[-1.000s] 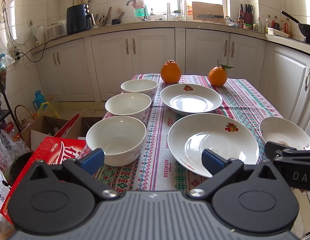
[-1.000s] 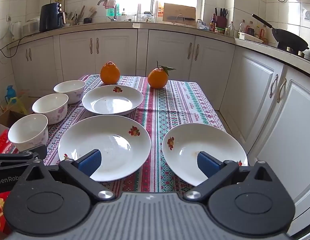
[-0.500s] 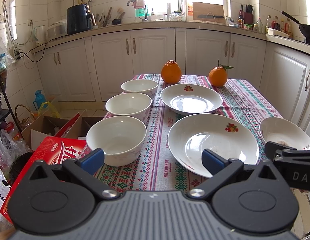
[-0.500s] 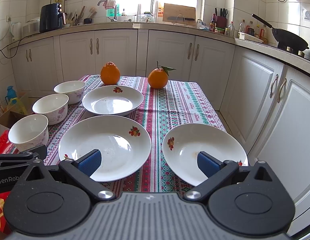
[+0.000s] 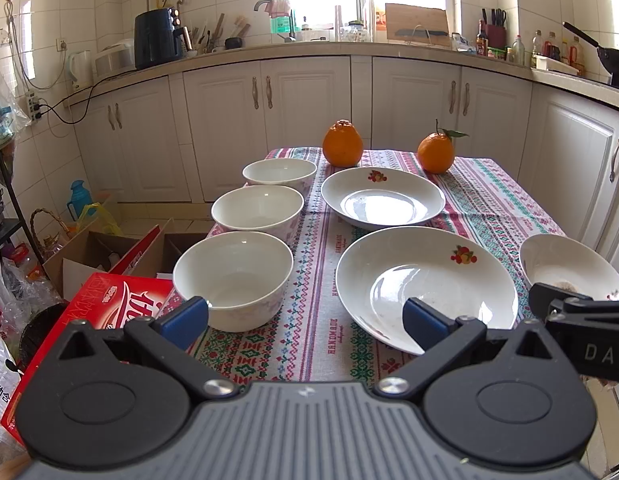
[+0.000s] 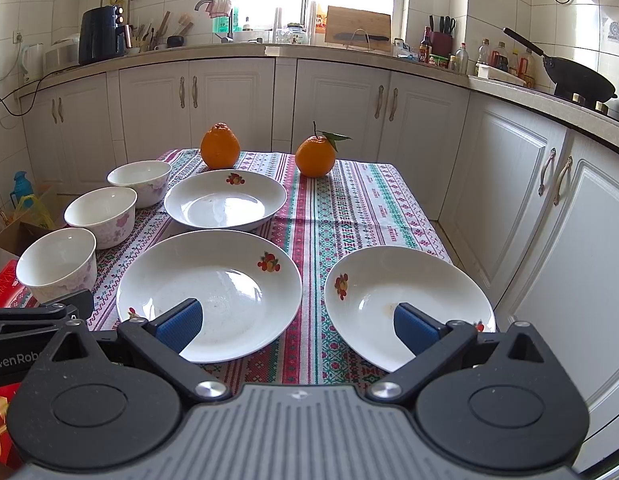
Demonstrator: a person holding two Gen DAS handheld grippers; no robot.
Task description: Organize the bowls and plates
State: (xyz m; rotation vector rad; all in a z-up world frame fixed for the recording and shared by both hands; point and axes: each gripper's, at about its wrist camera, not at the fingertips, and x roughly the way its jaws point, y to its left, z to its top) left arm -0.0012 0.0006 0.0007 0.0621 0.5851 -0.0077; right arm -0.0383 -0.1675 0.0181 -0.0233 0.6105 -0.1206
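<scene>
Three white bowls stand in a row on the table's left side: near (image 5: 233,276), middle (image 5: 257,212), far (image 5: 279,174). Three white fruit-printed plates lie on the striped cloth: far (image 5: 383,202), middle (image 5: 425,286), and right (image 6: 407,300). My left gripper (image 5: 305,316) is open and empty, above the table's front edge between the near bowl and the middle plate. My right gripper (image 6: 297,326) is open and empty, above the front edge between the middle plate (image 6: 209,290) and the right plate.
Two oranges (image 5: 342,143) (image 5: 436,152) sit at the table's far end. A red carton (image 5: 97,312) and cardboard boxes (image 5: 89,252) lie on the floor left of the table. White cabinets (image 6: 529,200) run close along the right side.
</scene>
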